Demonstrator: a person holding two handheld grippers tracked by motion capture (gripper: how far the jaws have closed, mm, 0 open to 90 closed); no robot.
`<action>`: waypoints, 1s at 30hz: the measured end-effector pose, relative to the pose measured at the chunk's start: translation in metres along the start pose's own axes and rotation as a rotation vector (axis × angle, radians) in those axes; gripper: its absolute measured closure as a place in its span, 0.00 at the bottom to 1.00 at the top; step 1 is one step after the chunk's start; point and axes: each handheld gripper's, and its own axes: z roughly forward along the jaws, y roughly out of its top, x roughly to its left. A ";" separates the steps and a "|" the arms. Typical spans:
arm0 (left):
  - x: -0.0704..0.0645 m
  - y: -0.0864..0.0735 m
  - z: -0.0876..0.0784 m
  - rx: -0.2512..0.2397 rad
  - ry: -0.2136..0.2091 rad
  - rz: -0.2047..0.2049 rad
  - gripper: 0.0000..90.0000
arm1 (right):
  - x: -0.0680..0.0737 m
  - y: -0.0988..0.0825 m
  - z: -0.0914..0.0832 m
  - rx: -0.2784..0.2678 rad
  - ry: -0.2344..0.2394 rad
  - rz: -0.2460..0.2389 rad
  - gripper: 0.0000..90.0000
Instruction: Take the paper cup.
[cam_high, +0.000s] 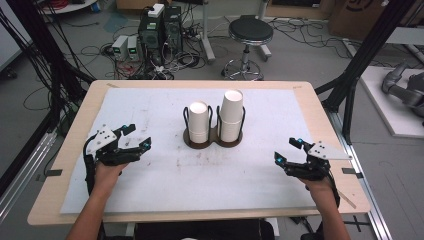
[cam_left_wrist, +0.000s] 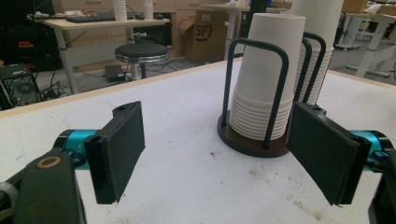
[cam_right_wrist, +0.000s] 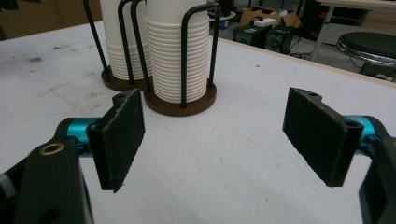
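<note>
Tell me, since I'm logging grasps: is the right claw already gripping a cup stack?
No, the right claw hovers open over the table, apart from both cup stacks.

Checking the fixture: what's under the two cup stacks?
Both cup stacks, the shorter stack and the taller stack, stand upside down on a dark brown holder base with black wire loops. Anything beneath the cups is hidden.
</note>
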 end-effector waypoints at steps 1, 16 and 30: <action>0.000 0.000 0.001 -0.001 0.001 0.001 0.22 | 0.000 0.000 0.000 -0.002 0.000 0.005 0.24; -0.002 -0.001 -0.001 0.014 -0.013 0.008 0.22 | 0.004 0.002 0.002 -0.033 0.027 0.003 0.24; -0.004 -0.001 -0.001 0.016 -0.026 0.009 0.22 | 0.027 0.022 0.021 -0.102 0.104 -0.037 0.22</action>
